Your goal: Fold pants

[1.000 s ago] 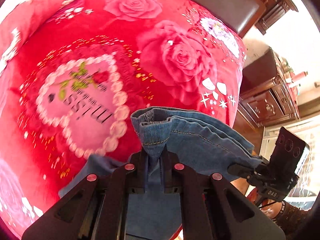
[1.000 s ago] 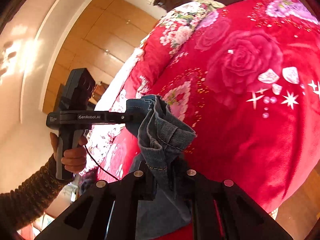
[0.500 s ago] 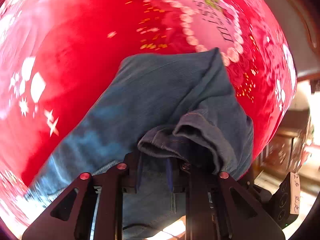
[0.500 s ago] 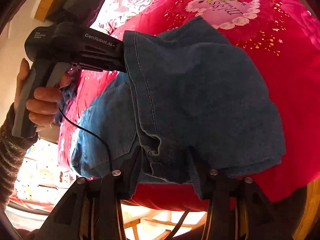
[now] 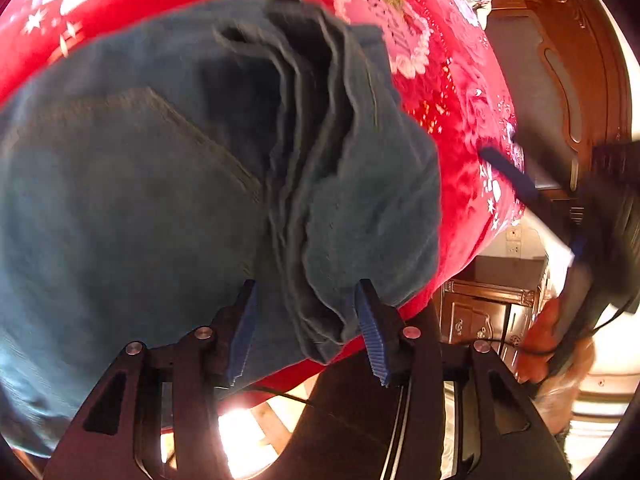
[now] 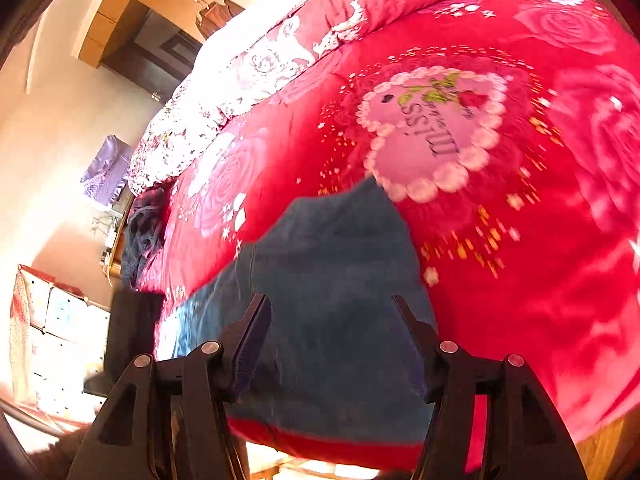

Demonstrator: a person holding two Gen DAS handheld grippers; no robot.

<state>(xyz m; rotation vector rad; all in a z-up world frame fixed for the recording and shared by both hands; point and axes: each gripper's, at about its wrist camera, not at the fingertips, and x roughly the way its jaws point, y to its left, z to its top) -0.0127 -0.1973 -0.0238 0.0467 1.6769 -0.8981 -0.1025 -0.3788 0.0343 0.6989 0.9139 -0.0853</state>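
Observation:
Blue denim pants [image 5: 160, 200] lie folded over on the red floral bedspread [image 5: 460, 140] near the bed's front edge. A bunched ridge of denim runs down the middle in the left wrist view. My left gripper [image 5: 306, 332] is open, its blue-padded fingers on either side of the ridge's near end, not clamping it. In the right wrist view the pants [image 6: 332, 300] lie flat under my right gripper [image 6: 332, 336], which is open and empty just above them. The right gripper's body also shows blurred in the left wrist view [image 5: 592, 208].
The bedspread [image 6: 520, 260] carries a pink heart print [image 6: 432, 128]. Dark wooden furniture [image 5: 480, 320] stands beyond the bed's edge. A dark garment [image 6: 144, 232] hangs at the bed's far left side. White storage cubes [image 6: 52, 340] stand on the left.
Both grippers carried the denim edge over and down onto the pants, then opened and released it. The fold now lies on the bed.

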